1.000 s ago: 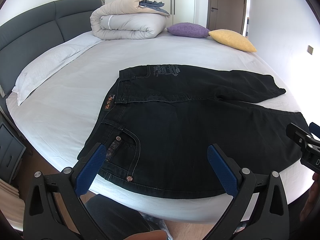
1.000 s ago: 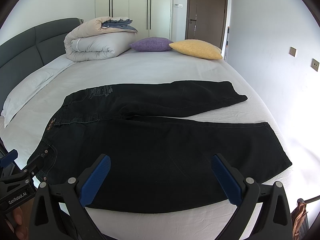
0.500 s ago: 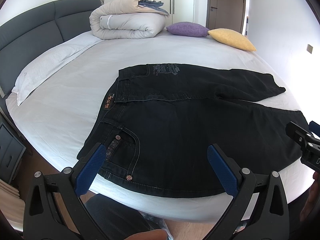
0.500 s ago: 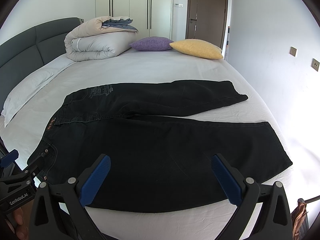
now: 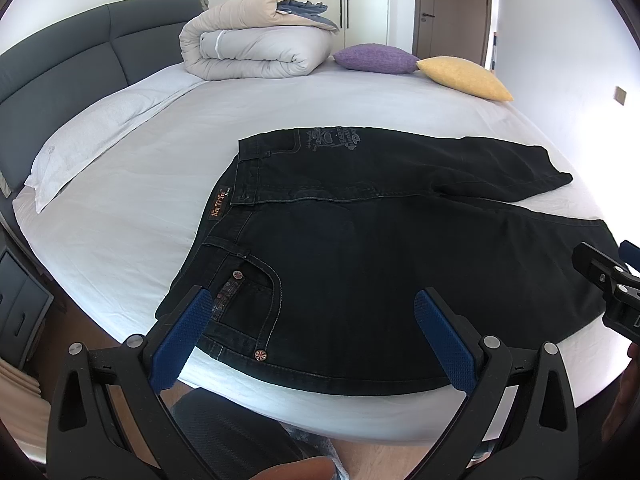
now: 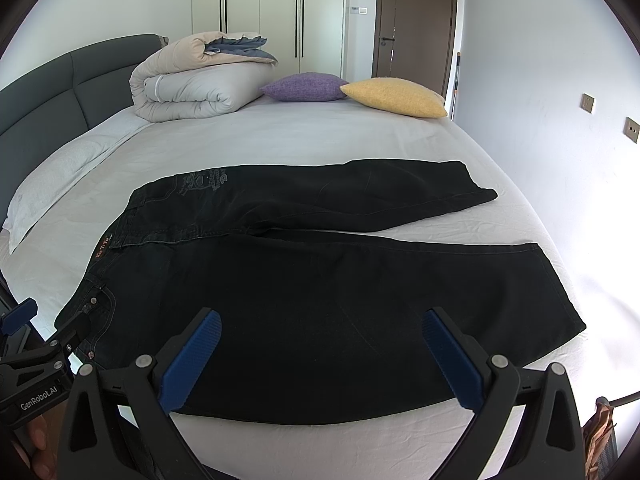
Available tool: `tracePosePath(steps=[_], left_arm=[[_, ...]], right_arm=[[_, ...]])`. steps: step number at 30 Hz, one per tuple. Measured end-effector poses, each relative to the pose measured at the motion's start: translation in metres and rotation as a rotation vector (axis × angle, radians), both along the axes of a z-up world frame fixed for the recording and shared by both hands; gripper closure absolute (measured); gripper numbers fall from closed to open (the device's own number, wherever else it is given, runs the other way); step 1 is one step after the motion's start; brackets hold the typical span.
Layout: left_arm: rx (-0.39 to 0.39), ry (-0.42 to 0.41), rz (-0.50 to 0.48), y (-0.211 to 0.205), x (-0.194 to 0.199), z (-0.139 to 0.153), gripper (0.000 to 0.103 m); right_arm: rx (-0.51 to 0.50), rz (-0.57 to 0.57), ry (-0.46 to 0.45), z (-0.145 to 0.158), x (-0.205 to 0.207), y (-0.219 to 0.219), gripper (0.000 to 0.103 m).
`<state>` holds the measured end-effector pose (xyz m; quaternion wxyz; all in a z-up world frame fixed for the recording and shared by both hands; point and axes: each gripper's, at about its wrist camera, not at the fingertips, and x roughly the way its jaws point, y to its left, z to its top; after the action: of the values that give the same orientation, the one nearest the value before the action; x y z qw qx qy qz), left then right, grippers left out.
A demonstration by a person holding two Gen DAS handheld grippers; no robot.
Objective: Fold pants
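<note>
Black pants [image 5: 380, 240] are lying flat across the bed [image 5: 160, 168], legs spreading apart. Left gripper [image 5: 308, 340] and right gripper [image 6: 320, 352] are hovering at the near edge, fingers [image 6: 192, 360] gaping wide, gripping nothing.

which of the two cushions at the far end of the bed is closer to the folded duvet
The purple cushion. It lies right beside the folded duvet, while the yellow cushion sits on the purple one's far side, nearer the door.

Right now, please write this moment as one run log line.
pants: flat on bed, unfolded | left gripper: open, near waistband | right gripper: open, over near leg
</note>
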<state>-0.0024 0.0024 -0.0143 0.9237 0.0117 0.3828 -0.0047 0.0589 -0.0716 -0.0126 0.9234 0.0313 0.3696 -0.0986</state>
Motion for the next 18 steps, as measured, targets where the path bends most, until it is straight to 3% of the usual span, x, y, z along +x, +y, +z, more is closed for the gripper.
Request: tracePosePath(steps=[18], left_arm=[[0.036, 0.004, -0.014, -0.001, 0.004, -0.006, 0.0]], right_arm=[[-0.003, 0.011, 0.014, -0.008, 0.001, 0.01, 0.0]])
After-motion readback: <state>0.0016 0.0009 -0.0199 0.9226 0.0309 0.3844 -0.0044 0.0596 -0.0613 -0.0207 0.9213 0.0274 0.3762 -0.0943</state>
